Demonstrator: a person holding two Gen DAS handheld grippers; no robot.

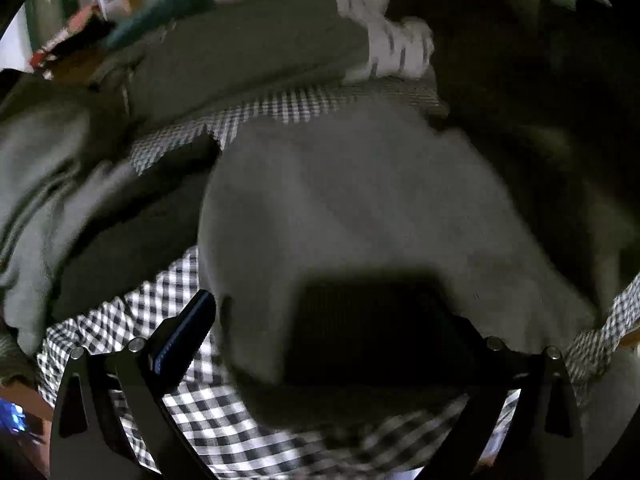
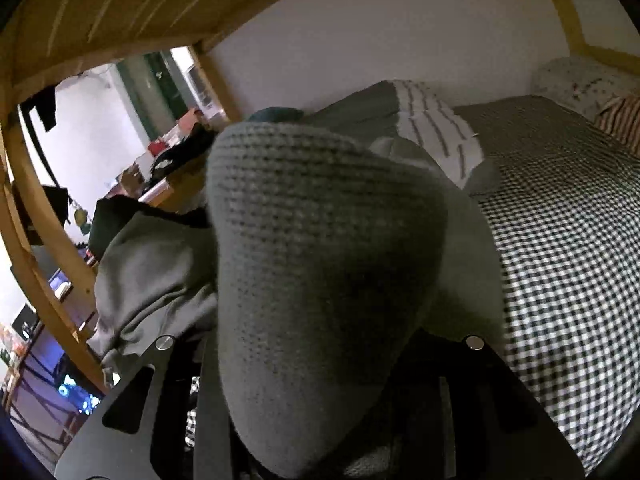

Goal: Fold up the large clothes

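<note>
A: Where is the grey sweater right now?

B: Mostly lifted off the bed. In the right wrist view a ribbed, knitted fold of it rises straight up between the fingers of the right gripper and fills the middle of the picture. The rest of the cloth sags to the left of the fold, in front of the wooden bed frame.

A: So the right fingers hold it?

B: Yes, they stand narrow, pinched on that thick fold; the knit hides the tips.

A: And the left side?

B: The left gripper looks down on a broad smooth panel of the same sweater, spread over the black and white checked bedcover. A dark ribbed band of the garment lies right between its fingers. One finger, with a blue pad, shows bare at the left of the cloth; the other is covered by it.

A: Gripped or loose?

B: I cannot tell; the view is blurred and the fabric covers the contact.

A: Anything else near?

B: A white striped cloth lies further up the bed, beside more grey clothing.
</note>
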